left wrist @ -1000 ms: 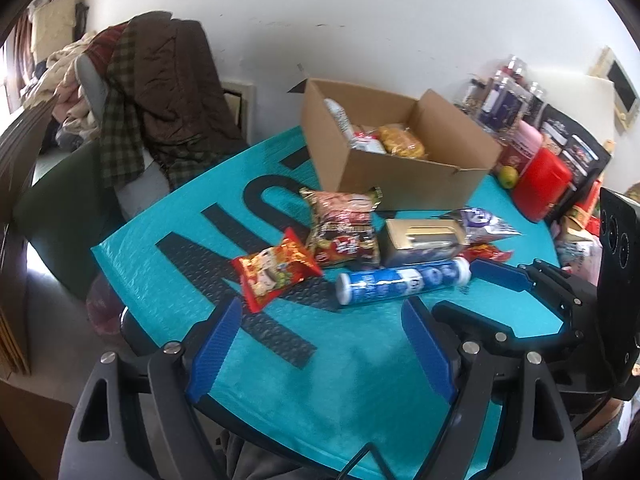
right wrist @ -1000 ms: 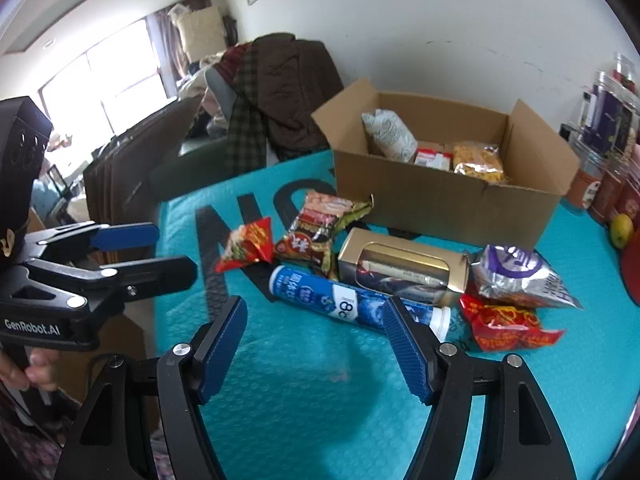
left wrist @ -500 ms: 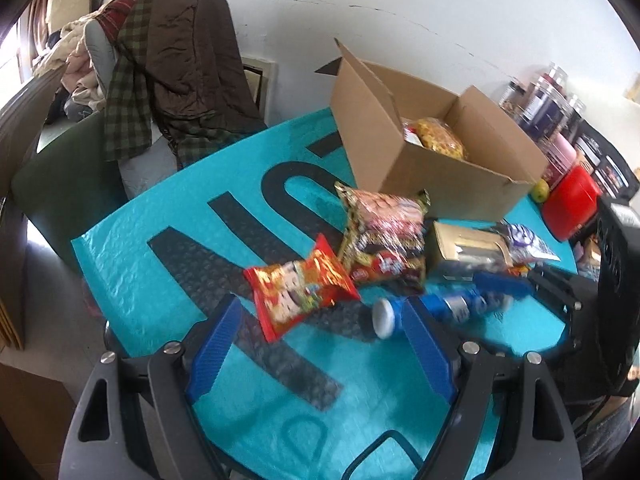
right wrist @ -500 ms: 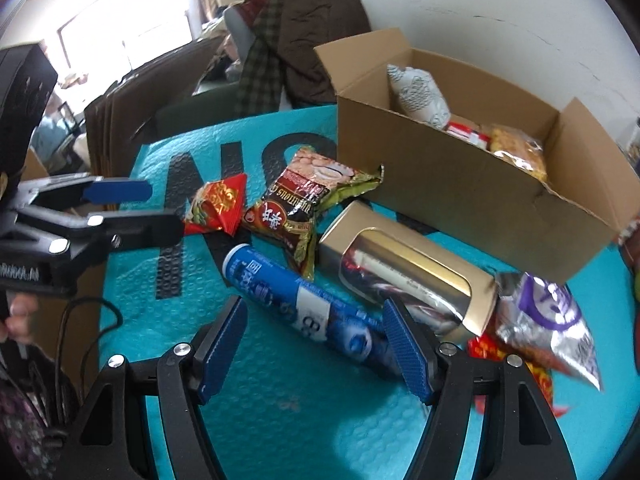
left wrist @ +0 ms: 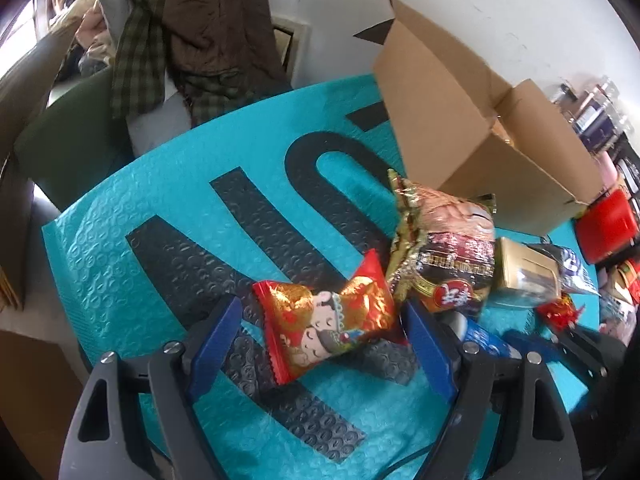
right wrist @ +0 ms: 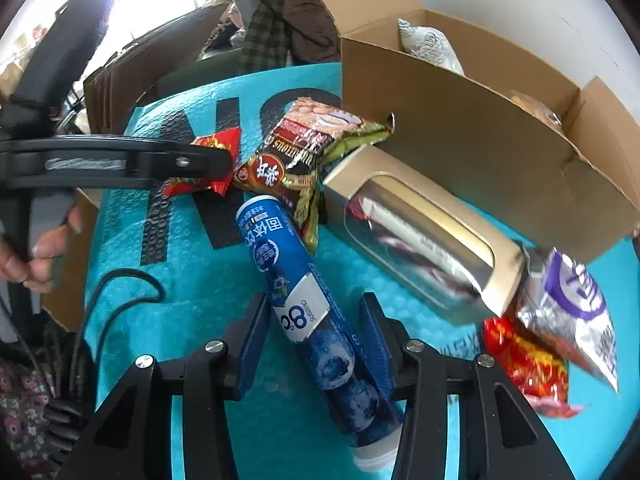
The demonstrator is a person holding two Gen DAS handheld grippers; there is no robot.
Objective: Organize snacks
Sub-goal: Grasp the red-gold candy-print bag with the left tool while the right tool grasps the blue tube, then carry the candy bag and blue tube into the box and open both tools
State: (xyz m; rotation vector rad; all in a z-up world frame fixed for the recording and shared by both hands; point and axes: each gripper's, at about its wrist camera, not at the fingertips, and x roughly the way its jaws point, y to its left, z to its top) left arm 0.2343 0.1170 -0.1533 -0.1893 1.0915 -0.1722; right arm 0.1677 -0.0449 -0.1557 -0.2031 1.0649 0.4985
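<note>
We have our right hand-held gripper [right wrist: 316, 340] straddling the blue tube [right wrist: 304, 304], and its jaws have just been closing in on it; the right blue pad looks to be against the tube's side, while a sliver of gap shows at the left pad, so we cannot say it is clamped. What a glossy thing that tube is: deep blue, white lettering near the far end, a white band in the middle, blueberry pictures toward the near end, a pale cap. It lies flat on the teal worktop [right wrist: 208, 280], slanted, its far end just beside the dark noodle packet [right wrist: 296, 160]. Over on the other side, our left hand-held gripper [left wrist: 320, 344] stands wide and unclenched, pads either side of the red snack packet [left wrist: 324, 320] without pressing it. That packet is shiny red and gold foil with cartoon faces and crimped ends, and it rests on a black letter printed across the worktop. Beyond it sits the noodle packet, then the gold window box [right wrist: 420, 232], touching the front wall of the open cardboard box [right wrist: 460, 148], where a white patterned bag [right wrist: 428, 44] already stands inside. At the right edge we see a silver and purple bag [right wrist: 568, 304] lying over a small red wrapper [right wrist: 524, 364].
</note>
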